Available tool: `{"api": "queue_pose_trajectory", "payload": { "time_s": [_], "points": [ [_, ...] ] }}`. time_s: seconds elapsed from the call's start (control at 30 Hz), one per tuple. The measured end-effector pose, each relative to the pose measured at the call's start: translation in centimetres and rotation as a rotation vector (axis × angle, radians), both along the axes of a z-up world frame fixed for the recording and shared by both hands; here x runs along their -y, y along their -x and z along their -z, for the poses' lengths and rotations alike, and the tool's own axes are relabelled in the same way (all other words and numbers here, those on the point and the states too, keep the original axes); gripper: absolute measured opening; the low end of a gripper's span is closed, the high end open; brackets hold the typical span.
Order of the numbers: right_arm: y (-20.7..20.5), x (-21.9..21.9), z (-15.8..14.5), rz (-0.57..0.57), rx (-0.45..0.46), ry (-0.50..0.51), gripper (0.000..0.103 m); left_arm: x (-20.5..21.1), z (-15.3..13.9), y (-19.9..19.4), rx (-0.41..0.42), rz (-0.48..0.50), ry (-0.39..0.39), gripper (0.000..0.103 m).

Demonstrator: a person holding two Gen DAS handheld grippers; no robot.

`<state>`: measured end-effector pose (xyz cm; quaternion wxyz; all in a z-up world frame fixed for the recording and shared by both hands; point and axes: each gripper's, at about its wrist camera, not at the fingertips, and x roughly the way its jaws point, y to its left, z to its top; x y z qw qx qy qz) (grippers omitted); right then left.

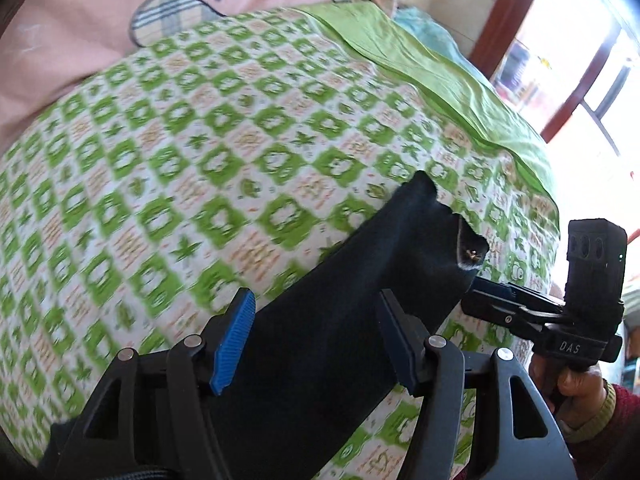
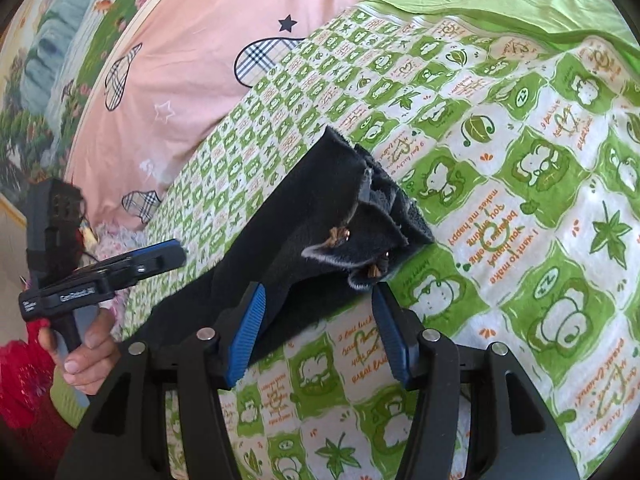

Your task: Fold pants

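— Where are the pants?

— The dark navy fabric pants (image 2: pixel 320 216) lie in a folded strip on the green-and-white printed bedsheet (image 2: pixel 540 184), waistband end far from me.

— Your left fingers (image 1: pixel 316 332)?

— Spread wide, the cloth running between them, pads not pressing.

— And the right fingers (image 2: pixel 320 332)?

— Parted too, straddling the waistband corner, gripping nothing. Pink quilt (image 2: pixel 192 60) beyond.

Left gripper (image 1: pixel 316 340): 2 fingers (image 1: pixel 234 344) apart, angled steeply down. Right gripper (image 2: pixel 320 332): fingers (image 2: pixel 246 336) apart, tilted gently down. Each handle is gripped by a hand (image 1: pixel 576 384) in a red sleeve (image 2: pixel 20 384).
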<state>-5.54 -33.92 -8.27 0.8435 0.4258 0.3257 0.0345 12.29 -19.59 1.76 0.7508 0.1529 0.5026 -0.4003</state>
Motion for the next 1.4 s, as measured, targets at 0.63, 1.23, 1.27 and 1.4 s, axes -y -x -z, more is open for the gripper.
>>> {"api": "queue_pose_trajectory", "payload": {
  "time_s": [0.63, 1.23, 1.27, 1.4],
  "points": [
    [1.0, 1.7, 1.6, 0.072, 0.055, -0.010, 0.011, 11.3, 5.9, -1.4, -0.124, 0.216, -0.092, 0.049],
    [0.9, -0.9, -4.7, -0.096, 0.294, -0.015, 0.011, 4.4, -2.9, 1.5, 0.013, 0.178, 0.106, 0.009],
    [0.6, -1.5, -5.5, -0.126, 0.318, -0.016, 0.011, 3.6, -3.4, 1.6, 0.020, 0.167, 0.115, 0.009],
    [-0.5, -3.8, -7.8, -0.220, 0.372, -0.003, 0.011, -0.5, -5.3, 1.8, 0.038, 0.110, 0.153, 0.009]
  ]
}}
